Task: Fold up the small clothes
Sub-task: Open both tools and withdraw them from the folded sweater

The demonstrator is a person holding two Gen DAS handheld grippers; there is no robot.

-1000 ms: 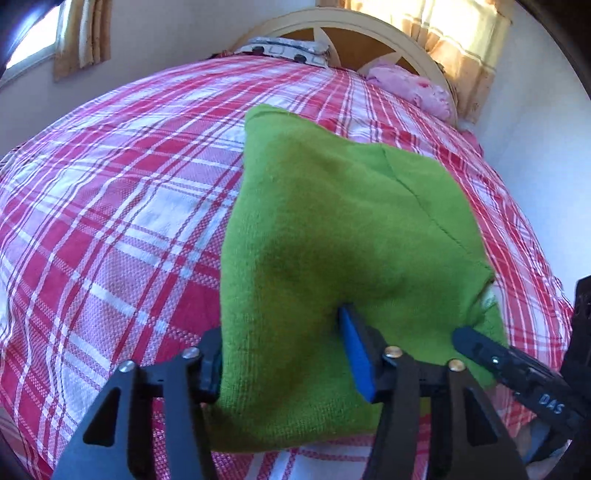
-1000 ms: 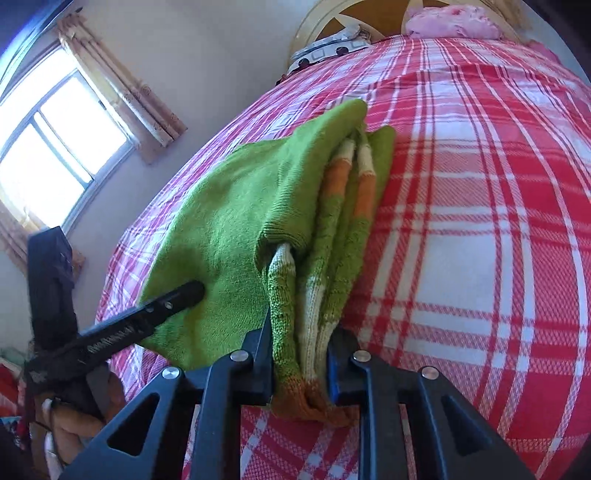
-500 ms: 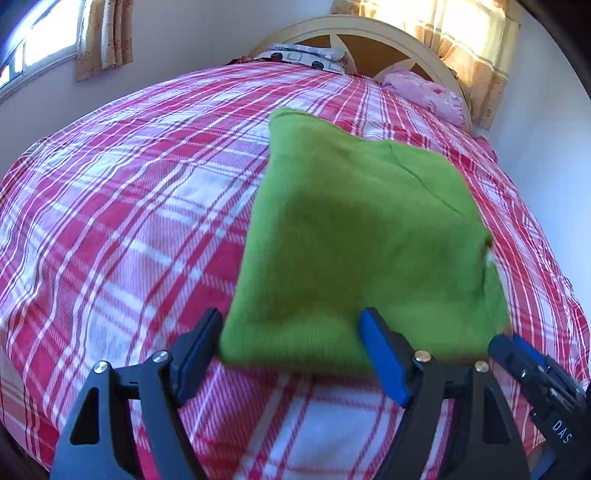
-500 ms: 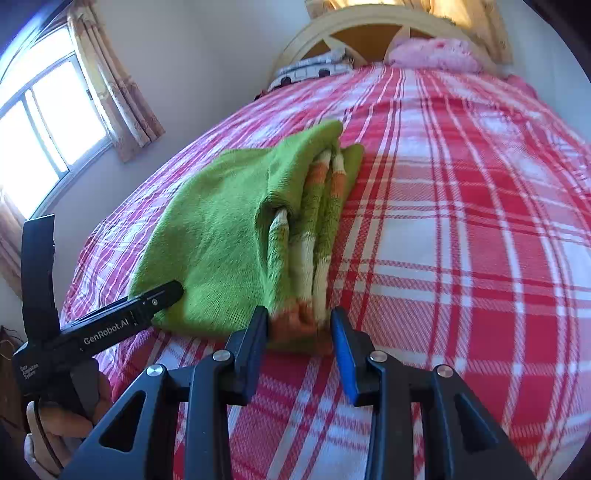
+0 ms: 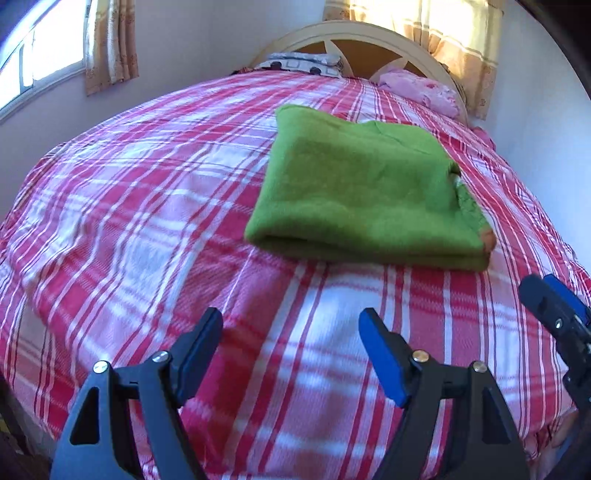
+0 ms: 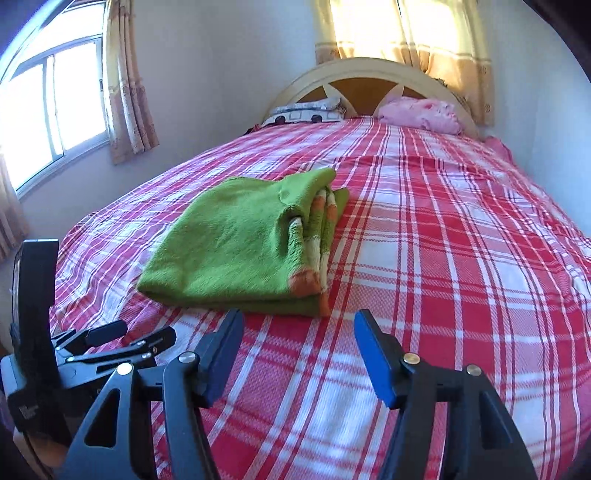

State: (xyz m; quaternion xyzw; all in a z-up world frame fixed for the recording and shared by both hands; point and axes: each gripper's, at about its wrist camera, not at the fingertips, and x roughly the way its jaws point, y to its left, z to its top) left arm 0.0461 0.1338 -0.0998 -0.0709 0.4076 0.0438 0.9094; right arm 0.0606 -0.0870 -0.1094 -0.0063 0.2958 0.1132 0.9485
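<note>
Left gripper (image 5: 290, 334): released, nothing between jaws, off the sweater (image 5: 362, 199) it enclosed a second ago. Right gripper (image 6: 297, 334): jaws opening, empty, striped edge let go. Both angled down over the plaid bed (image 6: 461, 258), short of the sweater. Sweater: folded, flat mid-bed. Beyond: pink pillow (image 6: 421, 114), headboard (image 5: 354, 31).

A: The folded sweater (image 6: 236, 240) is bright green; its edge on the right shows white and orange stripes.
B: And the bedspread (image 6: 443, 258)?
A: Red, pink and white plaid; at the far end lie a pink pillow (image 6: 421, 114) and a white one with dark spots (image 6: 306, 110); the headboard (image 6: 362, 70) is cream with orange-brown panels.
</note>
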